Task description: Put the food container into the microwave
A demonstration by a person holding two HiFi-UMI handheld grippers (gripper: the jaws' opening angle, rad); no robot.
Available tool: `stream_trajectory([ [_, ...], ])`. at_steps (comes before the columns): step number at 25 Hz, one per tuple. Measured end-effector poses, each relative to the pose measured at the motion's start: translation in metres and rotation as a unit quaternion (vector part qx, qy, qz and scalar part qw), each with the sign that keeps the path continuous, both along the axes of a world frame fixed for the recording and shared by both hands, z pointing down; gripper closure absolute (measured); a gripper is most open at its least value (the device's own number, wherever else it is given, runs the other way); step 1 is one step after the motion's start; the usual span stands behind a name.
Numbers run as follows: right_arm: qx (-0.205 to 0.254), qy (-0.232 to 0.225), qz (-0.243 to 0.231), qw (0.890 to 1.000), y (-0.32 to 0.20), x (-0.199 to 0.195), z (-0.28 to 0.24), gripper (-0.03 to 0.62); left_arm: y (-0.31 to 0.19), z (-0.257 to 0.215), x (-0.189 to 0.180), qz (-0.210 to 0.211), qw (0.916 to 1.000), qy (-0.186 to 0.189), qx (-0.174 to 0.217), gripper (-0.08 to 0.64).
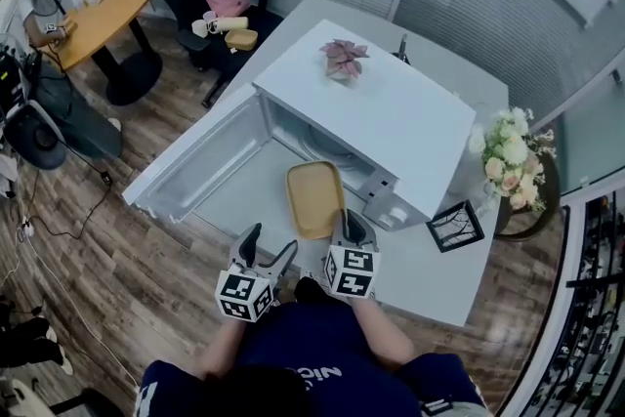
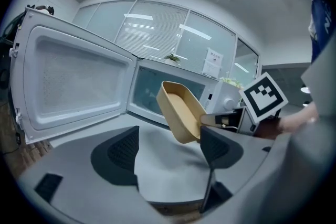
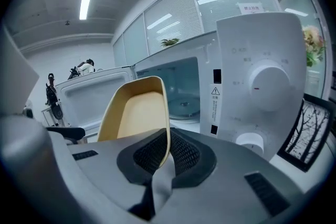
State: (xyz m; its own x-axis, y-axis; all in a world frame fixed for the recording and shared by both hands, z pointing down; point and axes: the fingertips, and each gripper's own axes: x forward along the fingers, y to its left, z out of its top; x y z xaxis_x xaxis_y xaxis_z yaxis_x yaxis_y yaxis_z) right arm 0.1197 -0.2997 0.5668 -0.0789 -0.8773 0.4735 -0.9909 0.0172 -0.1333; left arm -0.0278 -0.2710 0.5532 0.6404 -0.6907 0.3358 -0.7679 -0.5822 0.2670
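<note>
A tan food container (image 1: pixel 314 198) is gripped by its rim in the closed right claw (image 3: pixel 168 150), tilted just before the open mouth of the microwave (image 1: pixel 386 117), whose door (image 1: pixel 190 169) stands wide at the left, while the left claw (image 2: pixel 169 148) is seen open and empty beside it over the white table (image 1: pixel 435 280).

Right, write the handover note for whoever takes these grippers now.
Right gripper: shut on the rim of the food container, held tilted just in front of the cavity.
Left gripper: open, empty, beside it.
Microwave: door wide open.
Done: container gripped and at the opening.
Left: probably level it, slide it in onto the turntable, release.
</note>
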Motion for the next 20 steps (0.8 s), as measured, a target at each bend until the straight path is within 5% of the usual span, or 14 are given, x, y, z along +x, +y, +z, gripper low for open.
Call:
stream_trajectory([
  [10, -0.016, -0.001, 0.022, 1.0, -0.049, 0.01, 0.002, 0.565, -0.008, 0.007, 0.001, -0.051, 0.9986, -0.007, -0.008, 0.198],
  [20, -0.013, 0.008, 0.052, 0.999, -0.078, 0.017, -0.001, 0.565, -0.008, 0.009, 0.007, -0.055, 0.9983, -0.008, -0.016, 0.199],
])
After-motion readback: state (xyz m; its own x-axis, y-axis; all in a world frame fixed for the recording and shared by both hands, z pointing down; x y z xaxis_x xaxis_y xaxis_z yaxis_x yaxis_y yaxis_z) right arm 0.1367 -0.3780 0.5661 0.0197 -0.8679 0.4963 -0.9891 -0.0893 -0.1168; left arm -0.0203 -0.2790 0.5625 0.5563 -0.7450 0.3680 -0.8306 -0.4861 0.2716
